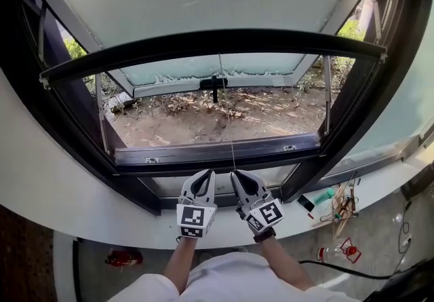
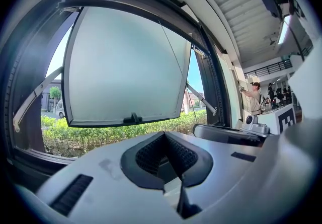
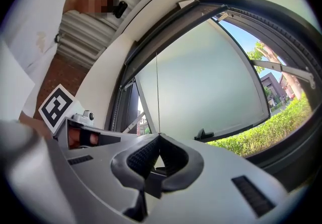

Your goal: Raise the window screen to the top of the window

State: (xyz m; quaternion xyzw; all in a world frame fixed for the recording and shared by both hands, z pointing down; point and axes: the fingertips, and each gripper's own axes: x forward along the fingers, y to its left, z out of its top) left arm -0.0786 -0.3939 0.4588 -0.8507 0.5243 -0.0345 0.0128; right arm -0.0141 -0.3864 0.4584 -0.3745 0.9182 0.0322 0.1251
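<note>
Pinching thin cord (image 3: pixel 157 92) — right gripper (image 3: pixel 159 136) jaws closed, left gripper (image 2: pixel 165 134) jaws together

Both arms (image 1: pixel 182 263) forward, left gripper (image 1: pixel 203 175) and right gripper (image 1: pixel 238 176) side by side, close. Left level, fingers (image 2: pixel 151 155) pressed together, nothing between. Right tilted slightly upward, fingers pinching thin cord (image 3: pixel 157 92).

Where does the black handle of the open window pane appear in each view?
Head view: handle, centre, on the frosted pane's lower edge.
Left gripper view: handle, left of centre, same edge.
Right gripper view: handle, right of centre, same edge.
Shared landmark: that frosted pane.
</note>
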